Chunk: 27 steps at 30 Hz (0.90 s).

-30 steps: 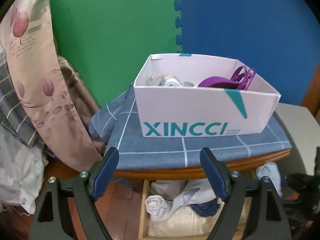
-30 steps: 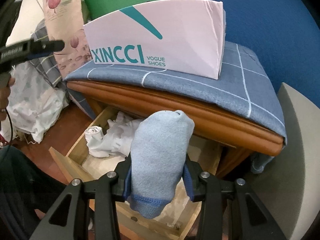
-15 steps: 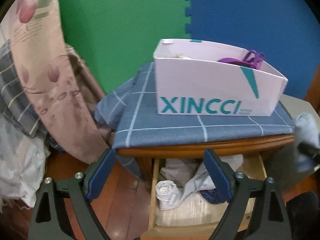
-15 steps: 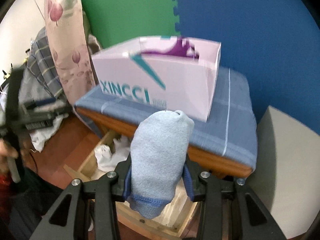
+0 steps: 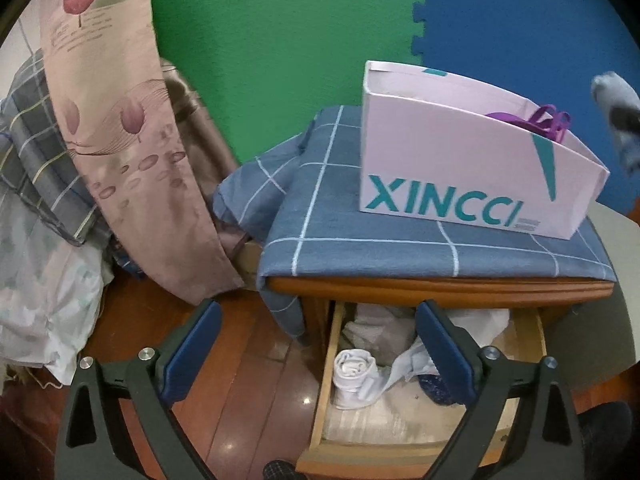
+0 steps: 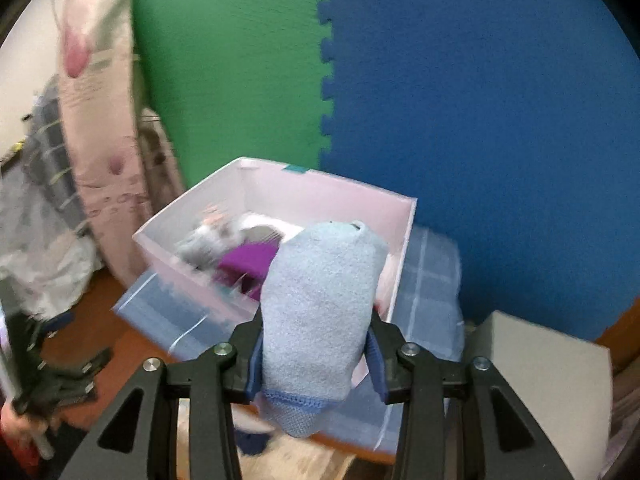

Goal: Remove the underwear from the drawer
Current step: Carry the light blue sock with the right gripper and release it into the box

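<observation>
While the right gripper pinches it from both sides, the light-blue underwear stands up btwn the blue pads as a soft, fuzzy rolled bundle w/ a knit mesh hem hanging below, held in the air above the front edge of the pink box. Inside that box, purple fabric and a grey-white blurred piece lie loose. Box is smooth cardboard, rectangular, teal "XINCCI" lettering on its side, sitting on a blue-grey checked cloth draped over a rounded wooden nightstand.

Below, the drawer is pulled out, pale wood walls; in it a white rolled piece, crumpled white and grey fabric, and a dark blue patterned bit partly hidden by a finger. Left gripper hangs over the drawer's left front, jaws opening wide, nothing btwn them. Glossy red-brown wood floor beneath. Pinkish floral curtain hangs at left; green and blue foam mats behind.
</observation>
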### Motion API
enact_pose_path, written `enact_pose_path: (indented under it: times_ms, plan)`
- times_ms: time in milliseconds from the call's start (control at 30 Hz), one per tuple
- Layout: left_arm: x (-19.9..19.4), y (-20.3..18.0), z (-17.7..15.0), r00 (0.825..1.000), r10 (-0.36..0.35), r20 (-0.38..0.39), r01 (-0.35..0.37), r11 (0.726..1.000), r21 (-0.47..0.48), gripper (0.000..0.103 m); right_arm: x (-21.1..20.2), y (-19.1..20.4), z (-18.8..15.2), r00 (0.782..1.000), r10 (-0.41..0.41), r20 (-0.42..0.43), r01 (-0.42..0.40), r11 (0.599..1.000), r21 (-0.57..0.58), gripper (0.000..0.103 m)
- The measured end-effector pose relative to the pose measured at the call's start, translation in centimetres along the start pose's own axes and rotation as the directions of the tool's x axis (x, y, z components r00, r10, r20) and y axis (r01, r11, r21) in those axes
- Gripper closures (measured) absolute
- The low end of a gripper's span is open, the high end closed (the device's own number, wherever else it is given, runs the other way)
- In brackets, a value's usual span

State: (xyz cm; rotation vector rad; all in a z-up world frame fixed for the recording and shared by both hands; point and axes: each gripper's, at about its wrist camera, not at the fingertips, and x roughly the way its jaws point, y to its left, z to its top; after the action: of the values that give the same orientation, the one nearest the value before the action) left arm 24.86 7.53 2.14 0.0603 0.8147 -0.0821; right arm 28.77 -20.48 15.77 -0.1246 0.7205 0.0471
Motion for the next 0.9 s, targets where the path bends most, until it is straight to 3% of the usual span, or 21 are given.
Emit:
enact_pose_path:
  times_ms: [167,400,733,900]
  plan:
    - [0.4,1.0,-0.1,1.000,0.010,-0.013,-0.010,0.999,-0.033,0.006,4.2,-0.7,2.7,0.993,-0.095,-0.064,0.093,0.995,-0.036,0.062]
    - [0.4,2.6,0.0,1.000,0.010,-0.020,-0.012,0.995,-0.097,0.006,9.8,-1.8,3.3,0.971,-0.173,-0.166,0.169,0.985,-0.035,0.061]
    - [1.1,3.5,-0.1,0.999,0.025,-0.045,-0.031,0.991,-0.127,0.005,14.7,-1.3,2.4,0.955,-0.177,-0.239,0.166,0.984,-0.066,0.055]
    - [1.5,3.5,-0.2,0.998,0.032,-0.055,-0.039,0.992,-0.121,0.005,14.8,-0.7,2.3,0.952,-0.196,-0.235,0.182,0.980,-0.079,0.050]
